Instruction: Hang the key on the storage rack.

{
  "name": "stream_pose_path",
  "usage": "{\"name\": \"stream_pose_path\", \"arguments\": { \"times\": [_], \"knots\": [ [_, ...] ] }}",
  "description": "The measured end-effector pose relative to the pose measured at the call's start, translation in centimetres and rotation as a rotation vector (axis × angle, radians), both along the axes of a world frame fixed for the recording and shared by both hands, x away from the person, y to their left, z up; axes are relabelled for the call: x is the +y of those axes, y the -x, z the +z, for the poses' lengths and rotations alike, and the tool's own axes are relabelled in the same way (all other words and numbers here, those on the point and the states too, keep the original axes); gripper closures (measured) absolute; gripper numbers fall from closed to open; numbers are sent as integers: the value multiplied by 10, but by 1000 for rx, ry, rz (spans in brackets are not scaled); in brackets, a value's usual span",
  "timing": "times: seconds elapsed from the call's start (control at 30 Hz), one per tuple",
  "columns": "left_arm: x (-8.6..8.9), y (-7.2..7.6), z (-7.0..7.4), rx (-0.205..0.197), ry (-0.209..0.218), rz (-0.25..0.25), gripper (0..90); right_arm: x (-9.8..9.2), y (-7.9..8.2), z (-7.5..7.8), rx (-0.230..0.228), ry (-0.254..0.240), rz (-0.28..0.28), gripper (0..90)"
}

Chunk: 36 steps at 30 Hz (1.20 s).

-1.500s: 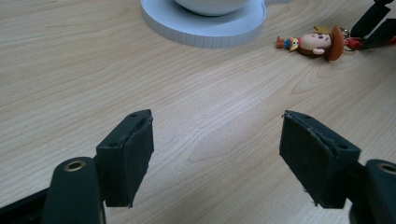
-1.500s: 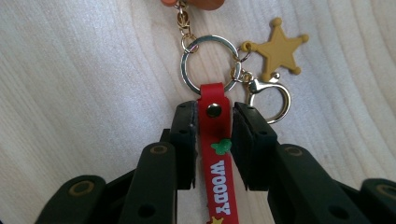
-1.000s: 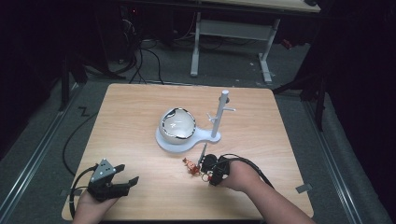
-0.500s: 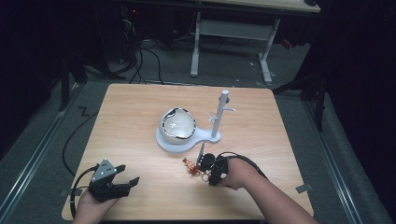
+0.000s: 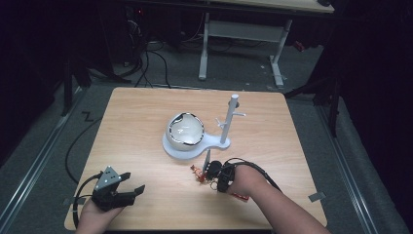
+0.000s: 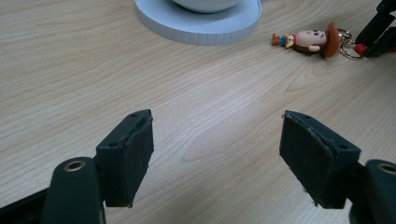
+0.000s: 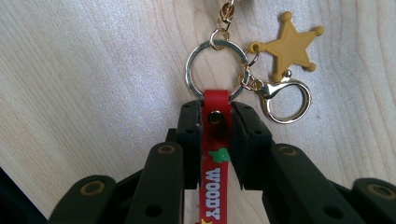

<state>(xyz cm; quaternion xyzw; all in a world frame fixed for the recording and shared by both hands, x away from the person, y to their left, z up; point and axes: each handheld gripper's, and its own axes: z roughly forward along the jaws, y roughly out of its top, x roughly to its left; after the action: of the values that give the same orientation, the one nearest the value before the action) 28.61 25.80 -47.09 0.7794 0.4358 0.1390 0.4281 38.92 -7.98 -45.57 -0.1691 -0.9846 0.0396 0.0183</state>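
Note:
A keychain lies on the wooden table: a small cowboy figure (image 6: pixel 312 39), a metal ring (image 7: pixel 217 64), a yellow star charm (image 7: pixel 292 47), a gold clasp (image 7: pixel 286 101) and a red strap (image 7: pixel 215 158) printed WOODY. My right gripper (image 7: pixel 215 116) is shut on the red strap just below the ring; in the high view it sits at the keychain (image 5: pixel 198 173), front of centre (image 5: pixel 214 174). My left gripper (image 5: pixel 127 192) stands open at the front left with nothing between its jaws, low over bare wood (image 6: pixel 217 140).
A white stand (image 5: pixel 187 148) with a round base holds a white bowl (image 5: pixel 185 129), and an upright post (image 5: pixel 229 122) with pegs rises beside it, just behind the keychain. Table edges drop to a dark floor with cables and a desk frame beyond.
The right hand has shifted slightly while holding the keychain strap; the left gripper has not moved.

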Motion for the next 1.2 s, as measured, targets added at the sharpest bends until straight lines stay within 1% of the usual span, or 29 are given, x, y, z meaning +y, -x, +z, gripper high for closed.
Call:
{"name": "stream_pose_path", "arguments": {
  "times": [0.03,0.13,0.17,0.27,0.33,0.37,0.4,0.43,0.47,0.5,0.53,0.57,0.6,0.63,0.67,0.7,0.73,0.77,0.8,0.83,0.87,0.9,0.97,1.0,1.07,1.1,1.17,1.2],
  "knots": [
    [-1,0,0,1,-1,-1,267,1,0,0,0,6,-6,745],
    [-1,0,-1,9,3,4,267,0,0,0,5,2,-13,747],
    [-1,1,-1,7,-4,-2,267,1,0,0,4,4,-18,747],
    [-1,1,-1,3,-9,-6,269,1,0,0,0,7,-16,747],
    [-2,1,-1,5,-2,-2,270,1,1,0,-2,4,-13,747],
    [-2,0,-2,8,0,-1,270,1,1,0,-9,1,3,748],
    [-2,0,-2,8,0,-1,270,1,1,0,-9,1,3,748],
    [-2,1,-2,9,-9,-8,270,1,2,0,-12,2,-1,748],
    [-3,0,-2,8,-8,-8,270,0,3,1,-8,-2,3,748],
    [-2,0,-3,8,-10,-9,270,-1,5,2,15,-24,-9,749],
    [-2,0,-3,8,-10,-9,270,-1,5,2,15,-24,-9,749],
    [-2,0,-3,12,-5,-8,270,-5,4,7,0,-53,-16,749],
    [-2,-1,-4,14,-2,-6,270,-7,4,12,-3,-70,-37,749],
    [-2,-1,-4,14,-2,-6,270,-7,4,12,-3,-70,-37,749],
    [-2,-1,-4,14,-5,-7,270,-11,1,22,-15,-99,-55,748],
    [-3,0,-3,13,-9,-10,270,-14,0,28,-14,-109,-69,748],
    [-3,0,-3,13,-9,-10,270,-14,0,28,-14,-109,-69,748],
    [-3,0,-3,10,-8,-9,270,-18,-2,40,-12,-126,-101,748],
    [-3,0,-3,8,-9,-8,270,-18,-2,40,-12,-126,-101,748],
    [-3,0,-3,11,-8,-8,270,-21,-4,49,-22,-124,-112,748],
    [-3,0,-3,12,-9,-9,270,-22,-5,55,-27,-123,-113,748],
    [-2,0,-3,12,-9,-9,270,-22,-6,60,-26,-123,-114,748],
    [-2,0,-3,10,-9,-8,270,-23,-6,68,-40,-114,-112,748],
    [-2,0,-3,10,-9,-8,270,-23,-6,68,-40,-114,-112,748],
    [-1,0,-2,11,-6,-7,270,-24,-8,79,-47,-106,-115,748],
    [-1,1,-2,8,-1,-3,270,-24,-8,87,-62,-101,-116,748],
    [0,1,-2,8,2,-3,270,-26,-9,94,-77,-100,-122,748],
    [0,1,-2,8,2,-3,270,-26,-9,94,-77,-100,-122,748]
  ]
}}
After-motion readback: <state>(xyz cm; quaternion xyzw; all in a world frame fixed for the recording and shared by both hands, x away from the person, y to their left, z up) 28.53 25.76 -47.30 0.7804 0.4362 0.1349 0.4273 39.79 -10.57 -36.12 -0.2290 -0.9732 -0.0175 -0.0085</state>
